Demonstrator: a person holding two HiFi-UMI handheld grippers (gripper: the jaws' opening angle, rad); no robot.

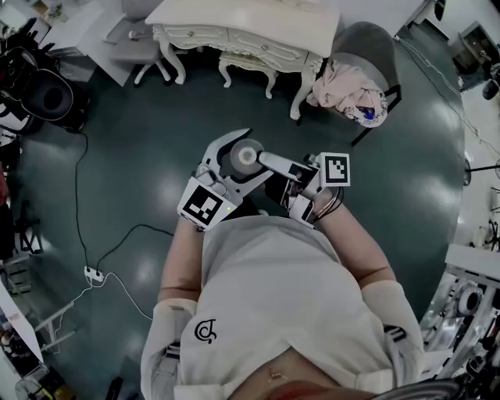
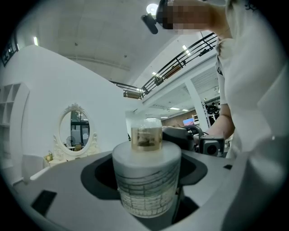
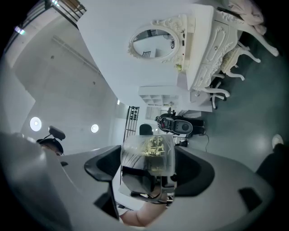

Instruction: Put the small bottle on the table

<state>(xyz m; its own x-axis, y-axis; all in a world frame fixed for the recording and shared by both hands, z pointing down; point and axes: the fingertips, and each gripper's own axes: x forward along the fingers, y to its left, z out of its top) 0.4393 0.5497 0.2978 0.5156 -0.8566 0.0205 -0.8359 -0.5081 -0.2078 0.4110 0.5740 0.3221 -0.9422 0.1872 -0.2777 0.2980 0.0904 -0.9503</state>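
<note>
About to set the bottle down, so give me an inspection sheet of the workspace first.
Surface: white table across the floor, bottle not on it.
Job's things: small bottle in the air, clear cap on.
Clutter: clothes on a chair.
Grippers: left gripper shut on the bottle; right gripper has the cap between its fingers, contact unclear.
Cables: cable and power strip on the floor.
Surroundings: oval mirror at the table.
</note>
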